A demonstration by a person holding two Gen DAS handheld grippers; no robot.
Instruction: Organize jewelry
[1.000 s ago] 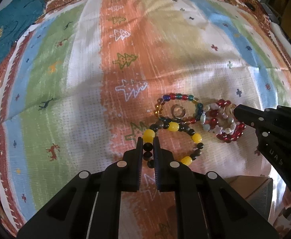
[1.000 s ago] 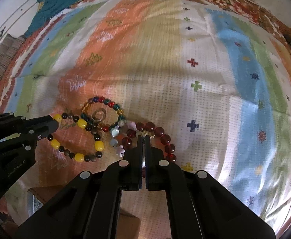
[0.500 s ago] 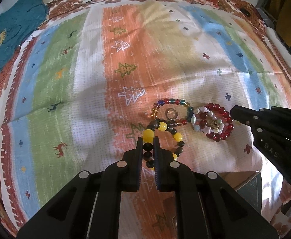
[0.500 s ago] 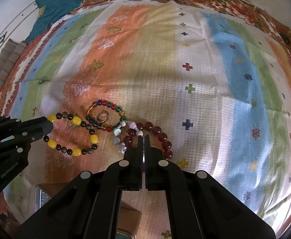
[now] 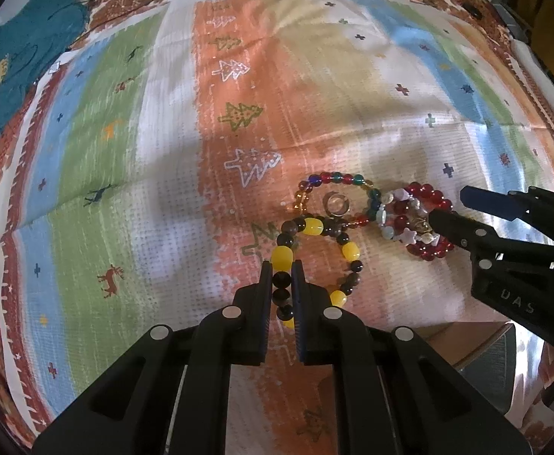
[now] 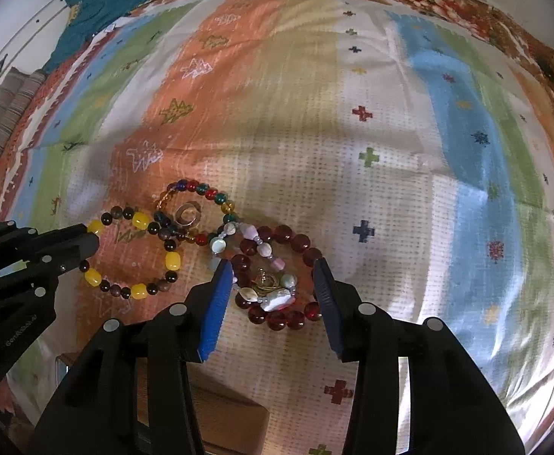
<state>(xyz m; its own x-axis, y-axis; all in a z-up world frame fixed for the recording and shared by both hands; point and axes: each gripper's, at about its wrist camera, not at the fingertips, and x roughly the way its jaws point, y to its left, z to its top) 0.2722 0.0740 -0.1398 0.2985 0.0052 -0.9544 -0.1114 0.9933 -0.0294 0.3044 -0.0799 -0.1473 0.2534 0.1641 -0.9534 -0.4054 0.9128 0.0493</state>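
Several bead bracelets lie together on a striped cloth [image 5: 125, 174]. My left gripper [image 5: 281, 271] is shut on the yellow and dark bead bracelet [image 5: 347, 252], which also shows in the right wrist view [image 6: 172, 261]. My right gripper [image 6: 273, 273] is open, its blue-padded fingers on either side of the dark red bead bracelet [image 6: 299, 244], a pastel bead bracelet [image 6: 248, 233] and a small gold piece [image 6: 263, 280]. A multicoloured bead bracelet [image 5: 337, 178] circles a metal ring [image 5: 335, 204].
A teal garment [image 5: 27, 49] lies at the cloth's far left corner. A brown box [image 6: 224, 413] with a shiny lid [image 5: 489, 356] sits near me below the grippers. A folded striped cloth [image 6: 4, 113] lies at the left edge.
My right gripper has opened from shut and now straddles the red bracelet. My left gripper stays shut on the yellow bracelet. Both views have shifted a little.
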